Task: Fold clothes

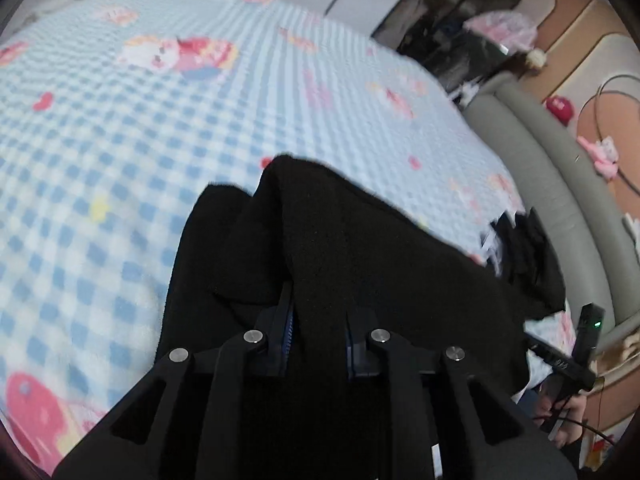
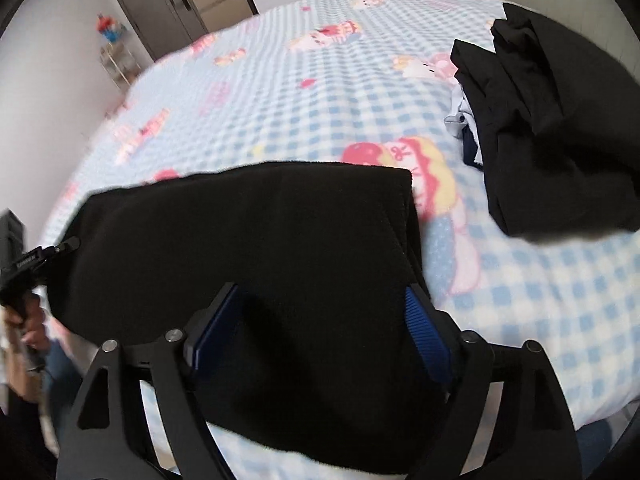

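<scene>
A black fleece garment (image 1: pixel 340 240) lies folded on the blue checked blanket (image 1: pixel 120 160). In the left wrist view its near edge rises between my fingers, and my left gripper (image 1: pixel 318 308) is shut on that fold. In the right wrist view the same black garment (image 2: pixel 240 220) spreads flat with a straight far edge. My right gripper (image 2: pixel 322 292) stands open and wide over its near right part. The cloth lies between the blue pads (image 2: pixel 428 328), which do not squeeze it. A person's hand (image 2: pixel 32 320) at the left edge holds the other tool.
A pile of dark clothes (image 2: pixel 552 128) with a pale item under it sits on the bed to the right, seen too as a dark heap (image 1: pixel 528 256). A grey padded bed frame (image 1: pixel 540 168) borders the mattress. A grey cabinet (image 2: pixel 156 8) and a small rack (image 2: pixel 116 56) stand beyond the blanket (image 2: pixel 280 100).
</scene>
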{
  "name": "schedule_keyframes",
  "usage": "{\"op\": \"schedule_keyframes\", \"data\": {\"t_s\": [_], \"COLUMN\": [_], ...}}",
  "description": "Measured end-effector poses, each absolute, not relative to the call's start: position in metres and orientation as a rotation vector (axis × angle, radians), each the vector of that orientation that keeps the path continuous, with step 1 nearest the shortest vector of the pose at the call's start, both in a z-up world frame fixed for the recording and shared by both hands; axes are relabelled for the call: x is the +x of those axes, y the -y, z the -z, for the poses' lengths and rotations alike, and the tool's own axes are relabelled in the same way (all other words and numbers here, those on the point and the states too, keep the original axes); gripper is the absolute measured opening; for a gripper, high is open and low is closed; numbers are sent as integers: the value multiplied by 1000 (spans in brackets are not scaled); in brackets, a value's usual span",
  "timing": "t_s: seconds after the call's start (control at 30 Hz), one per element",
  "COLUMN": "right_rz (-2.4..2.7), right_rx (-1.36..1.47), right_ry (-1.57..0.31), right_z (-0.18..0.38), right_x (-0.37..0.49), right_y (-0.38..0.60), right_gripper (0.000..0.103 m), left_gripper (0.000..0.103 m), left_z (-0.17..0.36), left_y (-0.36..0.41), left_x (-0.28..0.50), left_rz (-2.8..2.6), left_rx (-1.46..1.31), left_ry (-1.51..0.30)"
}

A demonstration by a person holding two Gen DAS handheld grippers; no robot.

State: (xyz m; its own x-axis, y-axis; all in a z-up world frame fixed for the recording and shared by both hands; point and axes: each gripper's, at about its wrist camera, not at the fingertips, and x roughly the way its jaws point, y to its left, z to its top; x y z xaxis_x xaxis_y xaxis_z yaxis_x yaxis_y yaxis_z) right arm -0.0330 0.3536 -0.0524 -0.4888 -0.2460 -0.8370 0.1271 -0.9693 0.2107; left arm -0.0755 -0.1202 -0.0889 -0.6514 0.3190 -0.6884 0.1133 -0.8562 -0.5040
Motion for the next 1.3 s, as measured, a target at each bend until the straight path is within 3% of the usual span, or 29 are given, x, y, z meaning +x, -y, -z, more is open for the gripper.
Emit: {"op": "schedule_keyframes", "data": {"t_s": [0.17, 0.27, 0.4, 0.47, 0.53, 0.63, 0.77, 0.83, 0.9, 0.93, 1.03, 1.2, 1.3], "right_rz": [2543, 2532, 2568, 2577, 2561, 2612, 2660, 2616, 2534, 2493, 2437, 2437, 2430], "right_rx": [1451, 1393, 1448, 1504, 1514, 1443, 1314, 1232, 1163, 1129, 1130, 1171, 1256], "right_ry": [148, 184, 177, 204, 290, 238, 175, 186, 190, 192, 50, -140, -207], "right_z": [47, 42, 55, 63, 65, 47, 13, 0, -11, -16, -16, 17, 60], "right_x": [-26, -19, -17, -17, -12, -1, -4, -16, -32, -41, -67, -88, -95], "right_y": [-349, -352, -361, -372, -386, -396, -395, -378, -353, -341, -296, -248, -236], "right_gripper": [84, 84, 84, 84, 83, 83, 84, 84, 84, 84, 84, 85, 89], "left_gripper": [18, 18, 40, 41, 44, 44, 45, 53, 55, 61, 80, 82, 83], "left_z": [59, 78, 146, 145, 121, 75, 33, 20, 14, 11, 8, 52, 88], "left_y": [132, 138, 154, 157, 156, 150, 135, 115, 87, 72, 30, -4, 10], "left_x": [-28, -32, -57, -59, -52, -36, -34, -45, -64, -74, -99, -136, -141], "left_rz": [-2687, -2687, -2533, -2522, -2597, -2814, -2918, -2942, -2922, -2899, -2757, -2652, -2602], "left_rx": [-1129, -1272, -1551, -1559, -1547, -1493, -1249, -1147, -1092, -1062, -1027, -1219, -1308], "left_ry": [840, 743, 879, 901, 789, 470, 396, 338, 243, 202, 149, 67, 189]}}
